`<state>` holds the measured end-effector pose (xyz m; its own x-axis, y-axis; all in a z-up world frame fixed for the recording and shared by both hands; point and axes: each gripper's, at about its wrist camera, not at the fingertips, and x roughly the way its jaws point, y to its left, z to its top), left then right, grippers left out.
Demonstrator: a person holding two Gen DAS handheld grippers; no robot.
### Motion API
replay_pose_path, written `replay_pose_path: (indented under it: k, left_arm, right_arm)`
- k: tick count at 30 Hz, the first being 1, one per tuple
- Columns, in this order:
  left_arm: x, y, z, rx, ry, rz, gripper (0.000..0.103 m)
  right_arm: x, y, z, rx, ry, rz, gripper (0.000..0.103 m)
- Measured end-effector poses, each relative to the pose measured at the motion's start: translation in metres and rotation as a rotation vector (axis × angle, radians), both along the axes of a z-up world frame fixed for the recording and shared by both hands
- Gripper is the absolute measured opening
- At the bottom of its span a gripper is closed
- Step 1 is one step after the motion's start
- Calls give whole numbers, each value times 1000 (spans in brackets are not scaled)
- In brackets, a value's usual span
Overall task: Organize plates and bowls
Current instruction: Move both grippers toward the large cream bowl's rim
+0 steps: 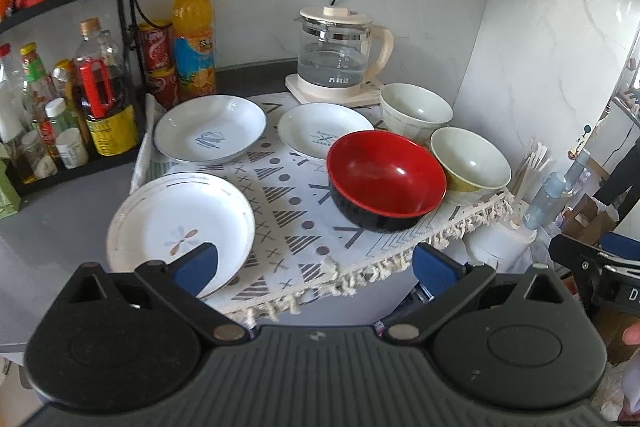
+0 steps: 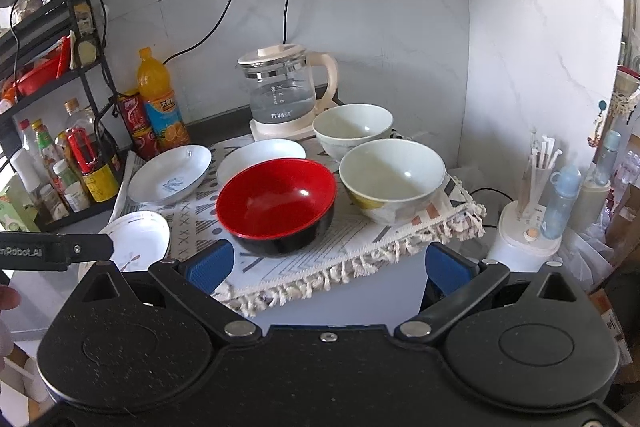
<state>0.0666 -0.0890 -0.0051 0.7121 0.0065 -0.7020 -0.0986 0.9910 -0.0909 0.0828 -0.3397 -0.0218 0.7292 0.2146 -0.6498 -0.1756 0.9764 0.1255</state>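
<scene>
A red and black bowl (image 1: 386,179) (image 2: 276,203) stands on the patterned cloth (image 1: 296,223). Two pale bowls sit to its right: a near one (image 1: 470,161) (image 2: 392,179) and a far one (image 1: 416,107) (image 2: 352,127). Three white plates lie to the left: a flower-print one (image 1: 180,223) (image 2: 138,239) nearest, a blue-print one (image 1: 210,129) (image 2: 170,173) behind it, and a third (image 1: 320,131) (image 2: 256,155) behind the red bowl. My left gripper (image 1: 316,265) is open, held above the cloth's front edge. My right gripper (image 2: 330,265) is open too, just in front of the red bowl.
A glass kettle (image 1: 340,57) (image 2: 286,95) stands at the back against the tiled wall. Bottles and cans (image 1: 192,39) and a black rack (image 1: 60,7) crowd the left. A white holder with sticks (image 2: 528,227) and baby bottles (image 2: 564,199) stands to the right of the cloth.
</scene>
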Motion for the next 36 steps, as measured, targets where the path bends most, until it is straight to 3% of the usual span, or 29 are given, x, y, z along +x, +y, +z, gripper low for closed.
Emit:
replay_pose_path:
  k: [15, 24, 31, 36]
  left_arm:
    - [94, -38, -6, -4, 54, 13, 102]
    - [155, -54, -14, 11, 88, -11, 100]
    - [202, -66, -24, -22, 109, -66, 98]
    - [237, -74, -35, -70, 156, -112, 90]
  right_arm:
    - [89, -30, -16, -17, 40, 13, 102]
    - [139, -50, -40, -2, 108, -40, 87]
    - [173, -62, -58, -8, 177, -83, 77]
    - [193, -70, -68, -8, 235, -111, 72]
